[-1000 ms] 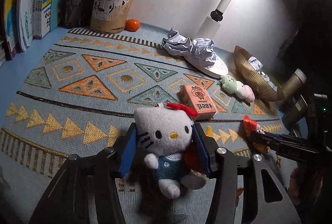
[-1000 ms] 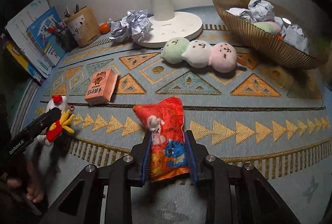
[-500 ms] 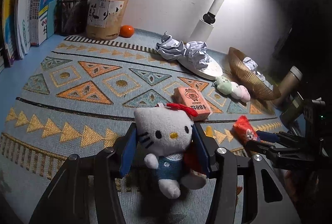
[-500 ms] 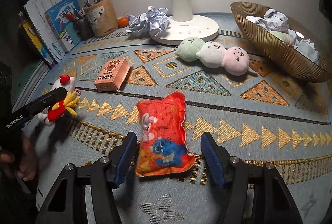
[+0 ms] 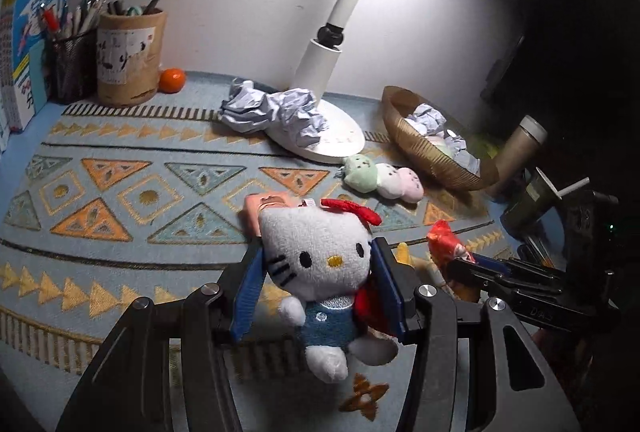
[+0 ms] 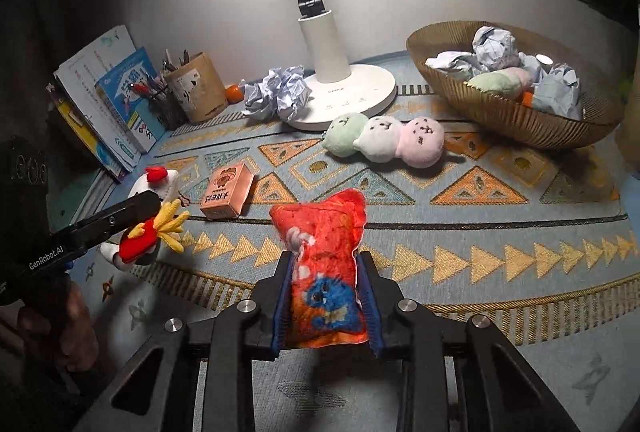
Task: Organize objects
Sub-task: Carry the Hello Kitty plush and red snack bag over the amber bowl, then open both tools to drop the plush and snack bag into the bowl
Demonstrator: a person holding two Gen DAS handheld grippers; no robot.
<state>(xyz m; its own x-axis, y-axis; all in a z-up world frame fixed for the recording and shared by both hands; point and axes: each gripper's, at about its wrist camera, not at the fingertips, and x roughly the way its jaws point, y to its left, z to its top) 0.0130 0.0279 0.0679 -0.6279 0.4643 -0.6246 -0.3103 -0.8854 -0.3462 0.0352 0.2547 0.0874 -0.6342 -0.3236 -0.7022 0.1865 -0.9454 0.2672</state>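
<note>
My left gripper (image 5: 318, 290) is shut on a white Hello Kitty plush (image 5: 316, 260) with a red bow and blue dress, held above the patterned mat. The plush also shows in the right wrist view (image 6: 154, 224) at the left. My right gripper (image 6: 326, 302) is shut on a red plush snack bag (image 6: 324, 264) with a blue figure, lifted off the mat. The bag shows in the left wrist view (image 5: 446, 246) at the right. A woven gold basket (image 6: 516, 120) at the back right holds crumpled paper and a plush.
A three-ball plush (image 6: 384, 140), a pink box (image 6: 227, 196), crumpled paper (image 6: 278, 98) and a white lamp base (image 6: 348, 96) lie on the mat (image 6: 480, 224). Pen cups (image 5: 126, 56), books (image 6: 108, 112) and an orange (image 5: 172, 80) stand at the back left.
My right gripper was shut on the red bag, opened half a second ago, and is shut on it again, lifted. My left gripper has risen with the Hello Kitty plush.
</note>
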